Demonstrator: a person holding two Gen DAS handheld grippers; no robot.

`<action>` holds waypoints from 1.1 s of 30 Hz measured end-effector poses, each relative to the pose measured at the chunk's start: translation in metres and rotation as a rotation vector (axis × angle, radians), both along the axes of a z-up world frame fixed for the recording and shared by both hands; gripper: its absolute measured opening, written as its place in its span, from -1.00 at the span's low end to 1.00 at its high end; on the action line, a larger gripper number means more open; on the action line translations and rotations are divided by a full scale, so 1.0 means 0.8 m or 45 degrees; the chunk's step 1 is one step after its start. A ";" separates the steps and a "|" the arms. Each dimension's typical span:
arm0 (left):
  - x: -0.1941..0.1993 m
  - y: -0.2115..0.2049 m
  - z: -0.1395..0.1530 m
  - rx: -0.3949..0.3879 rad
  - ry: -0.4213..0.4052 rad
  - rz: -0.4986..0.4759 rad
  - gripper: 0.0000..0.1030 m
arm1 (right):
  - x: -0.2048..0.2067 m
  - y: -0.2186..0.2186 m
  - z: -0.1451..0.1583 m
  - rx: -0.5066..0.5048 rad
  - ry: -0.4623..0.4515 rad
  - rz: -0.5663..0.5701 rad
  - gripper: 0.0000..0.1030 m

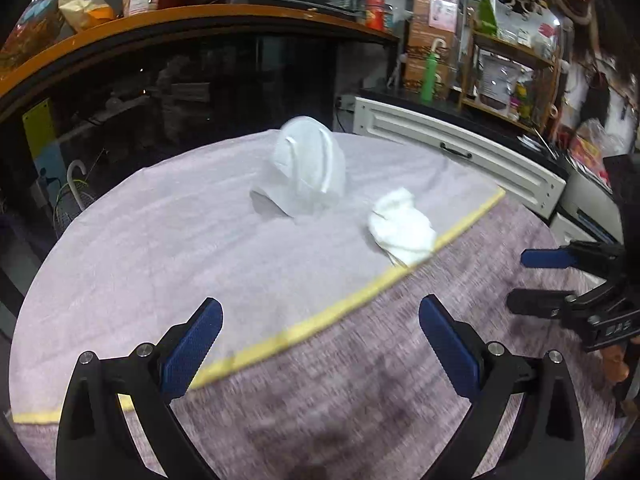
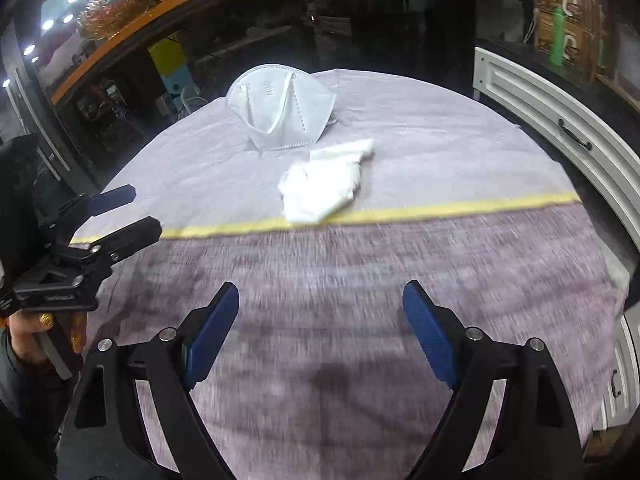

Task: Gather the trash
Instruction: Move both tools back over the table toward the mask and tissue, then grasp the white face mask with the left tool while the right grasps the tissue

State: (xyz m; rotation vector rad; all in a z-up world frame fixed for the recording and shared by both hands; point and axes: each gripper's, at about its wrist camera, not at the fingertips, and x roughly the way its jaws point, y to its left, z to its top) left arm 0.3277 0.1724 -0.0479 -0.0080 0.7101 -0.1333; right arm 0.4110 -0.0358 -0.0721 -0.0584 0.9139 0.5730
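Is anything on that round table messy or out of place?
Yes: a used white face mask stands propped on the cloth, and a crumpled white tissue lies just in front, overlapping the yellow stripe. Nothing is spilled or broken.

Matt woven tablecloth [image 2: 400,152]; soft nonwoven mask [image 2: 280,108]; crumpled paper tissue [image 2: 320,188]; textured gripper pads [image 2: 212,332].

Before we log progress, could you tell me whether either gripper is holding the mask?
No, the mask sits on the tablecloth, untouched.

A round table under a pale lilac cloth with a yellow stripe [image 2: 440,210] fronts a far dark glass counter with orange-edged top [image 1: 200,16]; white panelled drawers [image 1: 460,148] stand right.
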 end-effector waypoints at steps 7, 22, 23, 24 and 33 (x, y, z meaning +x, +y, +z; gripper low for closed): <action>0.052 0.018 -0.001 0.026 -0.010 -0.009 0.89 | 0.079 0.064 -0.013 -0.099 0.001 0.001 0.62; 0.147 0.027 0.012 0.007 -0.089 -0.175 0.89 | 0.096 0.085 -0.025 -0.171 -0.068 0.046 -0.57; 0.152 0.024 0.011 0.007 -0.083 -0.204 0.89 | 0.091 0.080 -0.025 -0.150 -0.048 0.043 -0.59; 0.158 0.019 0.010 0.015 -0.073 -0.239 0.89 | 0.091 0.077 -0.025 -0.128 -0.030 0.040 -0.59; 0.174 -0.007 -0.016 0.071 0.039 -0.323 -0.44 | 0.084 0.057 -0.016 -0.042 -0.034 0.011 -0.60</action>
